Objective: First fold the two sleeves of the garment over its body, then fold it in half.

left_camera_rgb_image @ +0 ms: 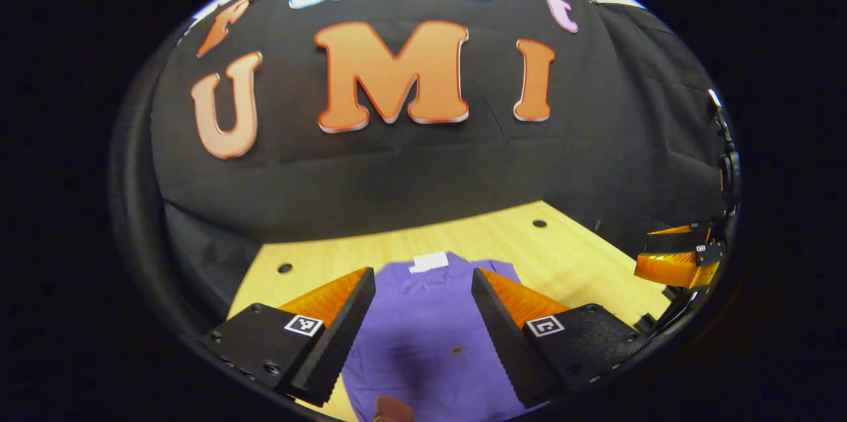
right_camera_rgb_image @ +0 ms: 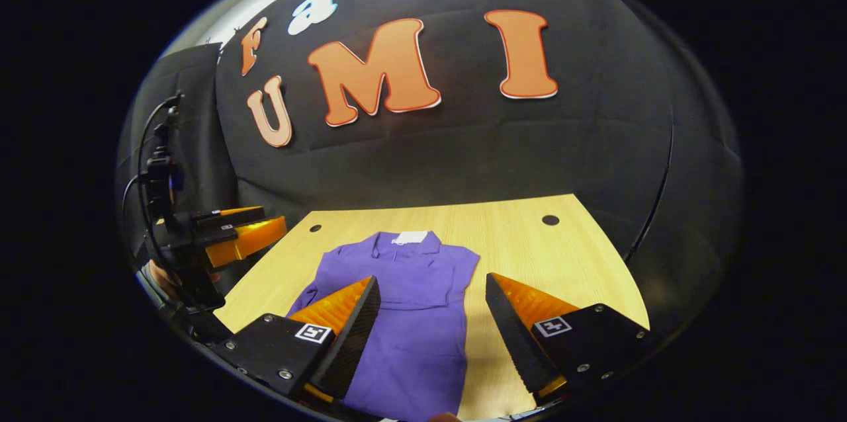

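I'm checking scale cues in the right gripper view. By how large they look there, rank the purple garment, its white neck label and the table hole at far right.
1. Purple garment
2. White neck label
3. Table hole, clearly the smallest

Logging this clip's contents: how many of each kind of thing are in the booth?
Purple shirt: 1
White tag at its collar: 1
Wooden table: 1
Tongs, left and right: 2
Total: 5

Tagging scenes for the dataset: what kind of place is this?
Most likely a staged data-collection booth, not a home: a black cloth wall closes in a pale wooden tabletop with drilled holes, where a purple short-sleeved shirt lies flat.
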A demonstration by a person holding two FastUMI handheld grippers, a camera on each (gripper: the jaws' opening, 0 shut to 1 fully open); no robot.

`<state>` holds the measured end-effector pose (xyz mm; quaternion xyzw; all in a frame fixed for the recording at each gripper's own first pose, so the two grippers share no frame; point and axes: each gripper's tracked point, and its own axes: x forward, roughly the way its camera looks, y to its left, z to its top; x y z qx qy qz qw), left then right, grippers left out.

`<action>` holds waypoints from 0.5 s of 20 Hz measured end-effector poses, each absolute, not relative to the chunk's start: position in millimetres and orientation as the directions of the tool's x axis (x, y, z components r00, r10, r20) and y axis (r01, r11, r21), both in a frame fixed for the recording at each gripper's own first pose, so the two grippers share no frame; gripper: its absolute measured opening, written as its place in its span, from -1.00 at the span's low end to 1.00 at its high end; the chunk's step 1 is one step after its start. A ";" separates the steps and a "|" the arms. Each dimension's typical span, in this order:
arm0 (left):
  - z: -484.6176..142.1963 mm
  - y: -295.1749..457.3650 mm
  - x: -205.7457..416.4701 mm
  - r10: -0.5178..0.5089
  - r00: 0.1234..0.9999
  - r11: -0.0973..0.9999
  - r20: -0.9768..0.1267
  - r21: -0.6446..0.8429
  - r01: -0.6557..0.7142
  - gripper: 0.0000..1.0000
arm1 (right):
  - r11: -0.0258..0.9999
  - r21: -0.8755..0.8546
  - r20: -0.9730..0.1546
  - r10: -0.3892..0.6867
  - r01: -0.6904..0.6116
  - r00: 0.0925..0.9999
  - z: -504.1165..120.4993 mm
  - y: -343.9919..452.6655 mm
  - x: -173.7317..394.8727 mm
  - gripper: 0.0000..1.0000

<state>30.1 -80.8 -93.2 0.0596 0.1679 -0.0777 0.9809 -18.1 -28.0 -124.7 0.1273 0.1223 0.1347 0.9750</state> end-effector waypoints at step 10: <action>-38.8 -67.2 -45.2 0.010 0.999 0.985 -0.037 0.173 -0.003 0.89 | 0.948 0.186 0.006 0.261 -0.258 0.965 -83.7 -17.5 -26.3 0.89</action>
